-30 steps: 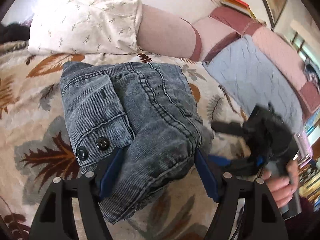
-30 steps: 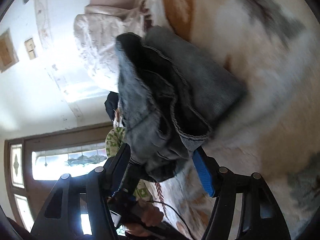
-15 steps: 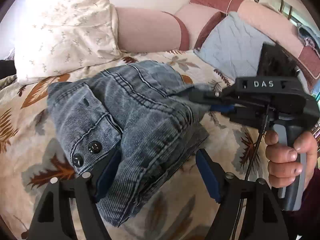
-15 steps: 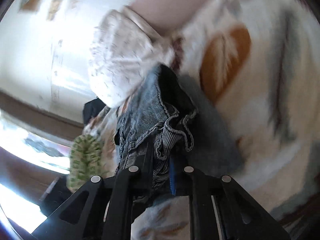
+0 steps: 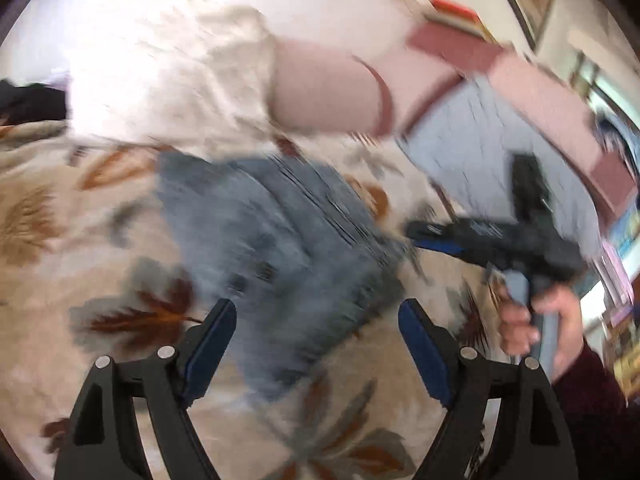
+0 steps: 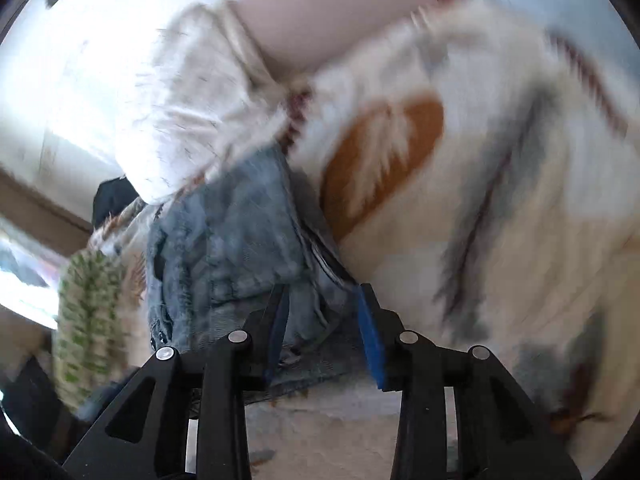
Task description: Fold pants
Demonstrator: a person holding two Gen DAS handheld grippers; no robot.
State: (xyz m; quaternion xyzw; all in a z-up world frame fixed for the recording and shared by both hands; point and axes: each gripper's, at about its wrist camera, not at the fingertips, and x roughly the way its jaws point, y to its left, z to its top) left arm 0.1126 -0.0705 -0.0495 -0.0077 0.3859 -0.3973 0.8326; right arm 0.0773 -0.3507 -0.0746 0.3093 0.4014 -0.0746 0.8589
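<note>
Now the folding looks almost done. The pants (image 5: 280,248) lie in a small, thick bundle on the bed (image 5: 80,360), in the middle of the leaf-print blanket (image 6: 500,240), just below the white pillow (image 5: 168,80) near the head edge. The left tongs (image 5: 316,344) stand wide apart and are opening more; they hang over the near end of the bundle and pinch nothing. The right tongs (image 6: 324,332), held by a hand (image 5: 532,320), are opening too. A bit of cloth sits between their blue pads, but the pads do not press it. My guess is the next move is to pull both tongs away or pat the bundle flat. The pants are blue-grey, ribbed and soft, with thick seams. The pictures are blurry, so small parts are hard to see.
</note>
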